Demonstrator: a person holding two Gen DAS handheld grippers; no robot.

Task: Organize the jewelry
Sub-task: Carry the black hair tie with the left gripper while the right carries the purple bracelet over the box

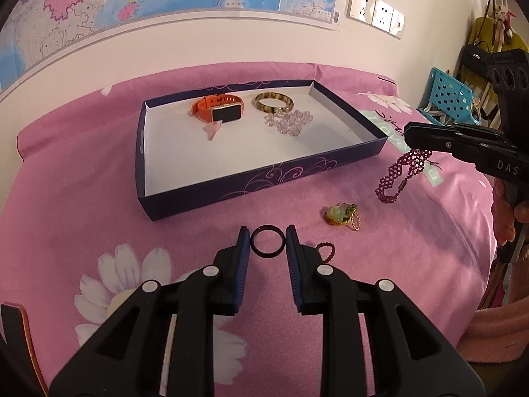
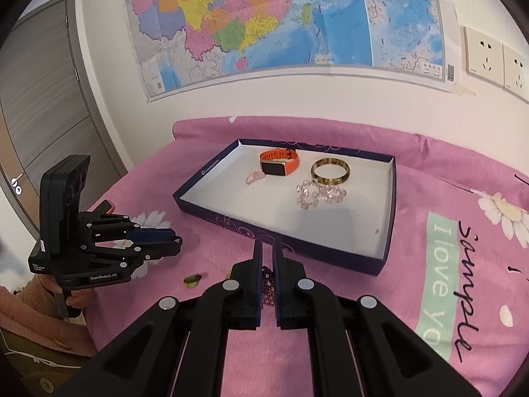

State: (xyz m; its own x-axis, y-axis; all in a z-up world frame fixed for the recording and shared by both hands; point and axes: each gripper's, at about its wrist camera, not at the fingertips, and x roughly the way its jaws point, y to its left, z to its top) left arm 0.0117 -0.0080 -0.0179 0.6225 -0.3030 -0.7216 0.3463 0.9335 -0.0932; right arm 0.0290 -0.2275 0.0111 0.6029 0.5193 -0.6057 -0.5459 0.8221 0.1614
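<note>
A navy box lid [image 1: 231, 187] [image 2: 385, 251] with a white inside lies on the pink cloth. In it are an orange watch [image 1: 220, 109] [image 2: 279, 162], a brown bangle [image 1: 273, 102] [image 2: 330, 171], a clear bead bracelet [image 1: 289, 120] [image 2: 319, 195] and a small pink charm [image 1: 211, 130] [image 2: 254, 177]. My left gripper [image 1: 267, 240] [image 2: 177, 236] is shut on a black ring [image 1: 267, 241] near the lid's front wall. My right gripper [image 1: 408, 130] [image 2: 267, 248] is shut on a dark red beaded bracelet [image 1: 396, 173] [image 2: 268, 284], which dangles above the cloth right of the lid.
A green and gold brooch [image 1: 342, 215] [image 2: 193, 279] lies on the cloth between the grippers. A small dark red bead loop [image 1: 325, 251] shows beside my left gripper's right finger. A blue perforated basket [image 1: 449, 97] stands at the far right. A map hangs on the wall behind.
</note>
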